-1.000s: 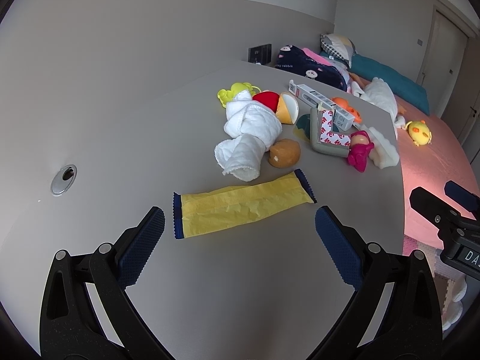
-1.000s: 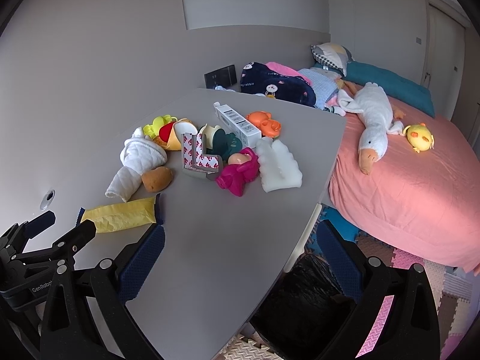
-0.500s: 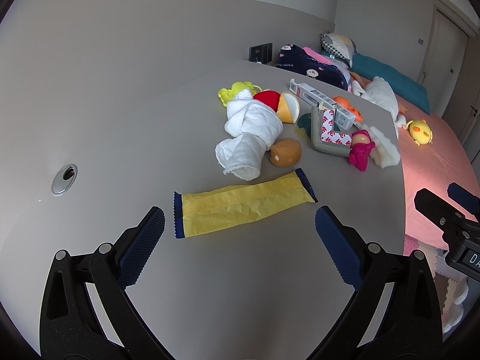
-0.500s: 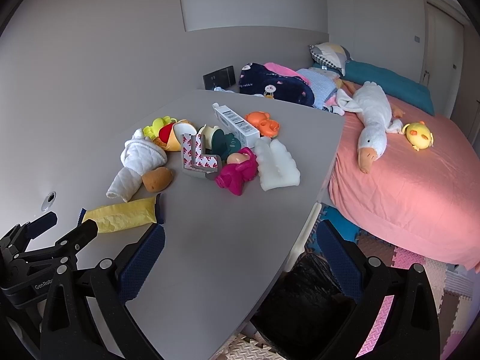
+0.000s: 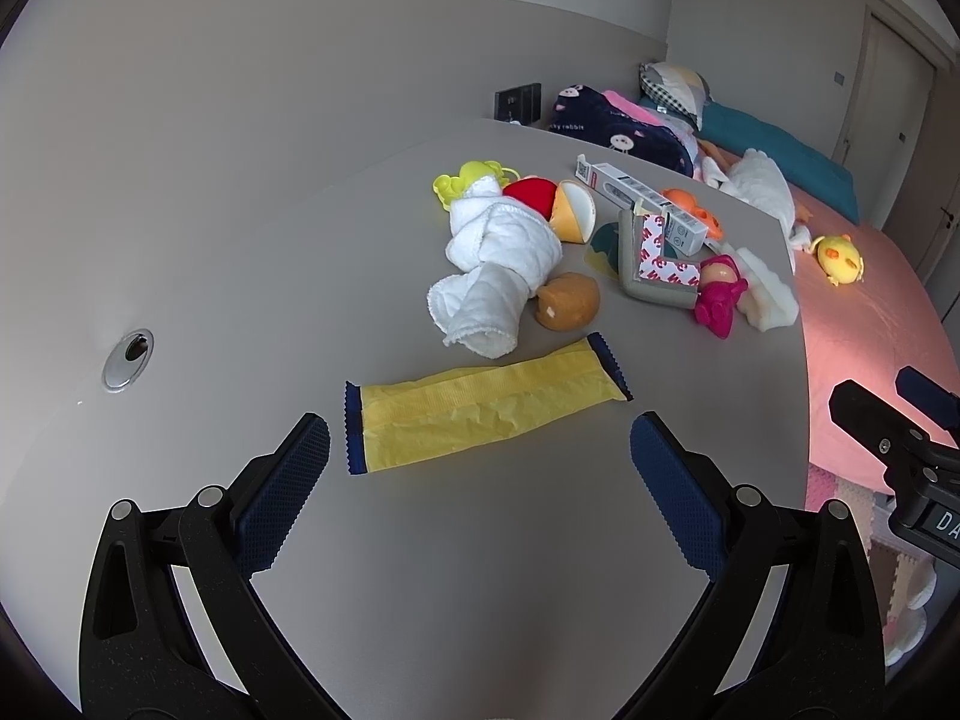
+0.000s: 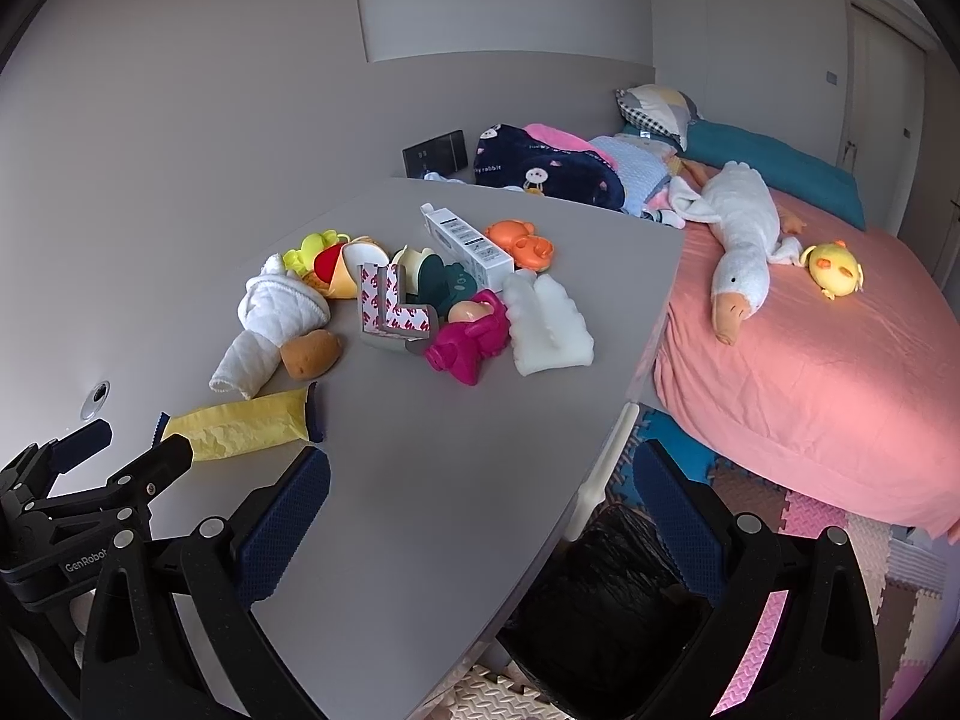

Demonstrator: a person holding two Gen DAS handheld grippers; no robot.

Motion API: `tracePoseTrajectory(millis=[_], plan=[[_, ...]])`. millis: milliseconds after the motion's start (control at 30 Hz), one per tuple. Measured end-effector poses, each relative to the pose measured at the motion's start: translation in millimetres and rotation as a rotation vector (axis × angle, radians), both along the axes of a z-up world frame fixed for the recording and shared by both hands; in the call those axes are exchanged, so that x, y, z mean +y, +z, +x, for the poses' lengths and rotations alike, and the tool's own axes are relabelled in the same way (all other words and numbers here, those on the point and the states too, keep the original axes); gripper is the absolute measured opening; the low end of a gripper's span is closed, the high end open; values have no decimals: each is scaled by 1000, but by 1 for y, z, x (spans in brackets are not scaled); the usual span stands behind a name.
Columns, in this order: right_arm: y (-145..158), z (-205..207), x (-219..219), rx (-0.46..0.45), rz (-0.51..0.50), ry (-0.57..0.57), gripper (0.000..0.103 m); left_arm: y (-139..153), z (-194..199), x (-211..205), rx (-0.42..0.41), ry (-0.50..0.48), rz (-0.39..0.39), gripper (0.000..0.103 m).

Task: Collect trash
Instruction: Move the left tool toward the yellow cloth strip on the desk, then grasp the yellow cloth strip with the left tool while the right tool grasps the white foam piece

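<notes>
A flat yellow wrapper with dark blue ends lies on the grey table, just ahead of my left gripper, which is open and empty above the table. The wrapper also shows in the right wrist view. My right gripper is open and empty, over the table's near right edge. A black trash bag sits on the floor below that edge. A white carton and a grey L-shaped piece with red-white tape lie in the pile beyond.
A pile sits mid-table: rolled white towel, brown toy potato, magenta toy, white foam piece, orange toy. A cable hole is at left. A pink bed with a plush goose stands right.
Both grippers have drifted only slightly; the wrapper and pile sit almost where they were in each view. Nothing was grasped or released.
</notes>
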State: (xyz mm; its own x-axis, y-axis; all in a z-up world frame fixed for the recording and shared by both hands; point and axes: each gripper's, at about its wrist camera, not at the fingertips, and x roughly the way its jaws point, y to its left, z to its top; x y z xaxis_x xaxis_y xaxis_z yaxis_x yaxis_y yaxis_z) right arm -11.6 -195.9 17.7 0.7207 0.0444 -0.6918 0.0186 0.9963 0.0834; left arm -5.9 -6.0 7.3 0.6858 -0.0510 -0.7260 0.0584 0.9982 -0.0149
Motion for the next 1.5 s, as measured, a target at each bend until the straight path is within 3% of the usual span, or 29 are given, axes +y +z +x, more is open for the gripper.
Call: tracePoseTrajectory(millis=[567,967,1267,1367,1500], plan=[[-12,21,-11,30,23,-9,101,-17,22,-5,22,-50,91,97],[-24,70,-24,78,151,-38,100,-43,53,-3,99,-108,136,97],[-25,102,-22,65,83,-52,100,-51,61,-7,114,-176,170,97],[-27,109,-32,70,87,-63,100,-50,65,-7,112,-198,149,89],[-32,116,-40,76,91,-71,100,-48,67,-3,106,-206,89,56]])
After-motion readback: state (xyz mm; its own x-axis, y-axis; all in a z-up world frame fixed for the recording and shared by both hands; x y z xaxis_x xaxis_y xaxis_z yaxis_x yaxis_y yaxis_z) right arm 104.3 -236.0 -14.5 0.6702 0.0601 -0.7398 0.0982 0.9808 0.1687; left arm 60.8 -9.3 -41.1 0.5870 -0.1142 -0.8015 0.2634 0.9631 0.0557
